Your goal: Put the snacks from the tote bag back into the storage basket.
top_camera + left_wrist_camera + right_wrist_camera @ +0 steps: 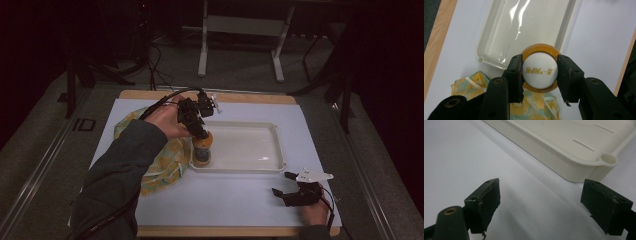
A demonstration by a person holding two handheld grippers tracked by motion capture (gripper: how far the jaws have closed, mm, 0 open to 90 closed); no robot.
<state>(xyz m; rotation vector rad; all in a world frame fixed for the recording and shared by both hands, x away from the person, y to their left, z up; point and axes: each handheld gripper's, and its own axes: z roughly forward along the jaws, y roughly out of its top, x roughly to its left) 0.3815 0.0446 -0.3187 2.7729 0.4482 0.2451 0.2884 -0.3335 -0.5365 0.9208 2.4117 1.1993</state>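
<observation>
An orange bottle with a white cap bearing orange lettering stands upright at the left end of a white tray. My left gripper comes down from above and is shut on the cap, one jaw on each side. In the left gripper view the left gripper holds the cap over the edge of the tray. I cannot tell whether the bottle rests on the tray floor. My right gripper lies open on the white mat near the tray's front right corner, with nothing between its jaws.
A yellow lemon-patterned cloth lies bunched left of the tray, under my left forearm, and the cloth sits just beneath the bottle. A white mat covers the wooden table. The tray's corner is close ahead of the right gripper.
</observation>
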